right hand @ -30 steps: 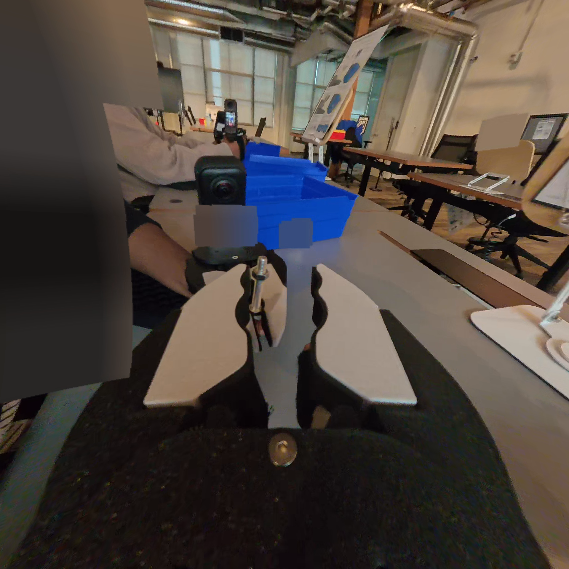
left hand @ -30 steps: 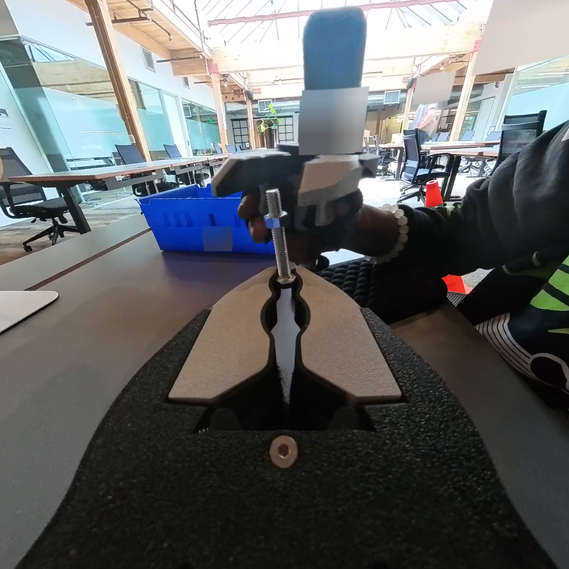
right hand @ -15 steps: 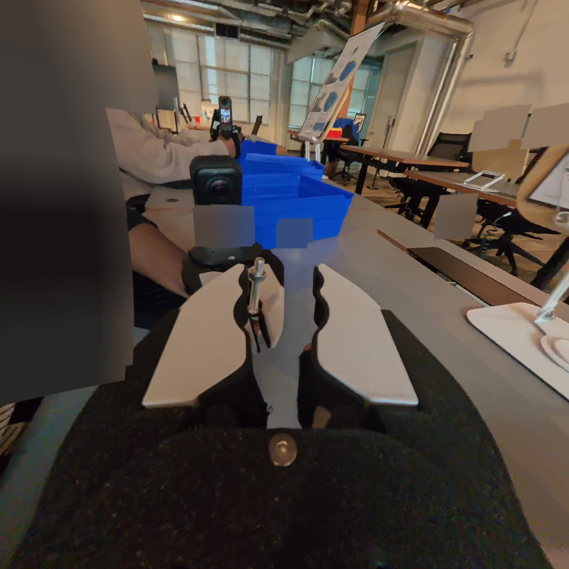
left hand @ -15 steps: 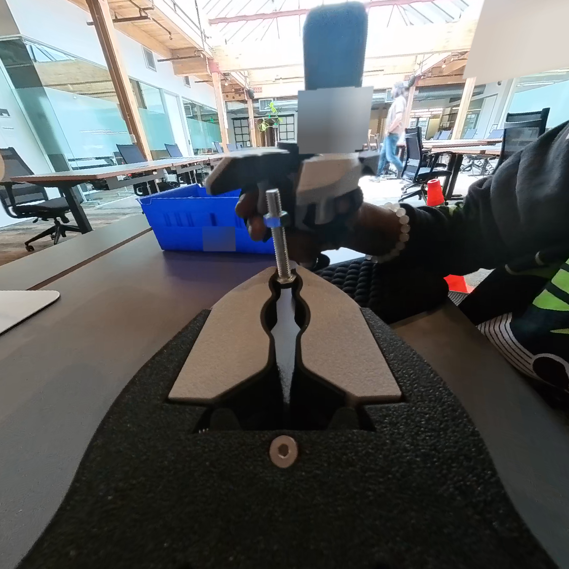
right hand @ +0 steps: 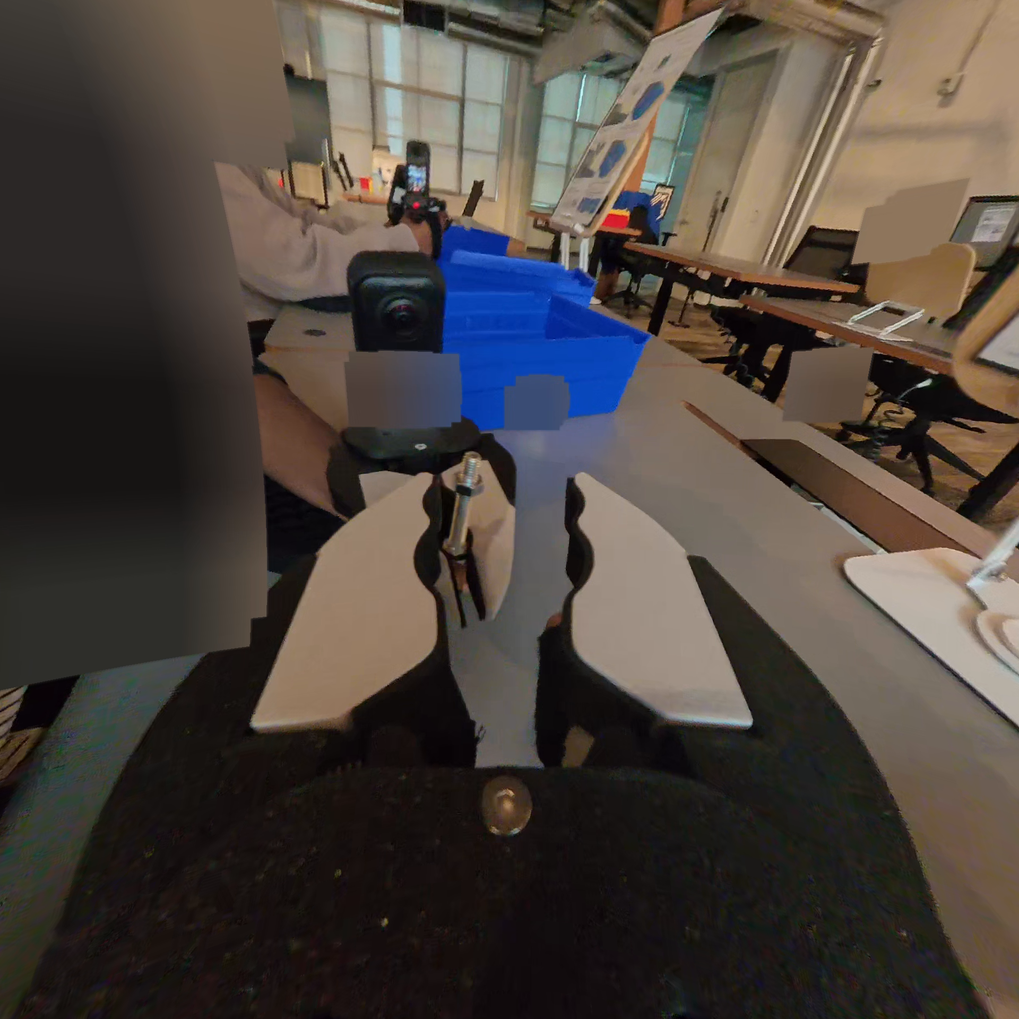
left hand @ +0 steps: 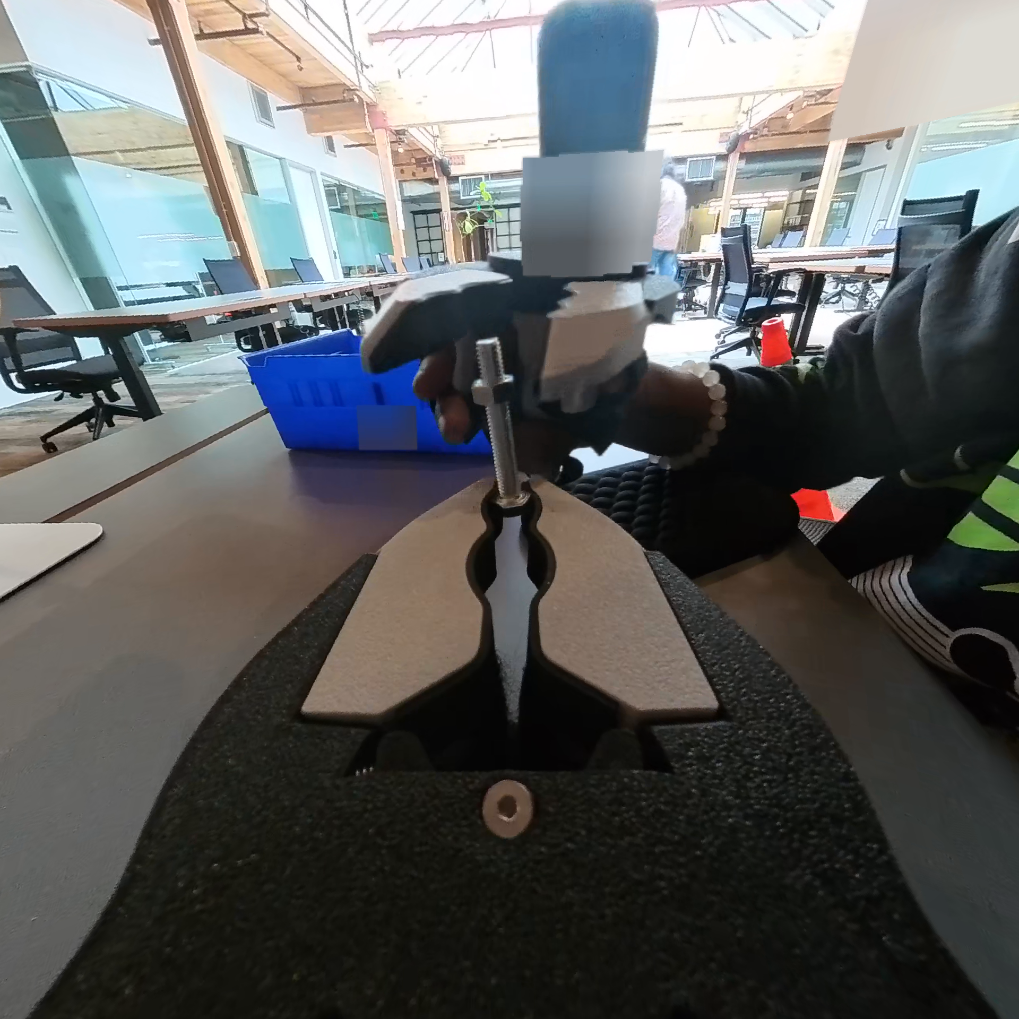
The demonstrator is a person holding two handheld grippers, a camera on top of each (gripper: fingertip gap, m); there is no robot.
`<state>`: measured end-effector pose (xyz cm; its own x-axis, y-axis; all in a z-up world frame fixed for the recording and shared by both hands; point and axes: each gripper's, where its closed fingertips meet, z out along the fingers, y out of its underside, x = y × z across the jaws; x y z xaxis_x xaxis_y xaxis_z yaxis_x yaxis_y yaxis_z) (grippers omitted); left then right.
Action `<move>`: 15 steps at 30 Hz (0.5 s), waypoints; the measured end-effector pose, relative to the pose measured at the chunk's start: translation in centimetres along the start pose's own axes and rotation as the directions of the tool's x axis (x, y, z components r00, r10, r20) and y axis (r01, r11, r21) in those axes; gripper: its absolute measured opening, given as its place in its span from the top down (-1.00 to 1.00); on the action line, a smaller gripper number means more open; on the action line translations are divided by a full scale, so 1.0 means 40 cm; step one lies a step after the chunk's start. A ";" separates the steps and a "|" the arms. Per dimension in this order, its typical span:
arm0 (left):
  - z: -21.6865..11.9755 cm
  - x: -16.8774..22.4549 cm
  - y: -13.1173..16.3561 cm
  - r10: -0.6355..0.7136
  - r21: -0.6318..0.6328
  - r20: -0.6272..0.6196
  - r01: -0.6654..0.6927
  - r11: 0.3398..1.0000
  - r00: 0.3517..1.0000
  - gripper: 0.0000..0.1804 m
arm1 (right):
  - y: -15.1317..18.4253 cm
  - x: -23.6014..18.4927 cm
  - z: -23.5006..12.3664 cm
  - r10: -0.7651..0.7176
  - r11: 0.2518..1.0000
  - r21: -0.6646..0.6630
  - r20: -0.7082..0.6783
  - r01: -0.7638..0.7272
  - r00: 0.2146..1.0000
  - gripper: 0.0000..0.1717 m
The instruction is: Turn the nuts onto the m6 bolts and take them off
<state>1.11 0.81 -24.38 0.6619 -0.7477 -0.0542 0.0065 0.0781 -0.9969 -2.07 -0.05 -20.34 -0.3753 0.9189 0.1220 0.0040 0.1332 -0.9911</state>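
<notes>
Left wrist view: left gripper [left hand: 511,499] jaws pinch head end of bolt [left hand: 499,427], shaft upright above desk [left hand: 165,551]. Nut [left hand: 492,390] sits high on thread, near tip. Best kept steady and vertical while other hand turns nut.

Right wrist view: right gripper [right hand: 499,491] jaws spread, empty; level, aimed at bolt. Nut [right hand: 470,486] just beside left finger [right hand: 386,551], untouched. Judgement: centre jaws on nut before closing, else nut slips.

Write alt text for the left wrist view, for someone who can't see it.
The left gripper pinches the head end of a silver bolt that stands upright, a nut threaded near its top. The right gripper sits just behind it, above a dark table with a blue bin.
</notes>
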 end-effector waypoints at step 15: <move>0.001 0.000 0.000 0.002 -0.001 0.000 -0.002 1.000 1.000 0.94 | -0.007 0.003 0.002 0.024 1.000 0.013 0.011 -0.024 1.000 0.48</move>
<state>1.12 0.85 -24.39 0.6621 -0.7473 -0.0560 0.0047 0.0789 -0.9969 -2.20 0.02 -20.05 -0.3848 0.9178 0.0975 0.0010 0.1060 -0.9944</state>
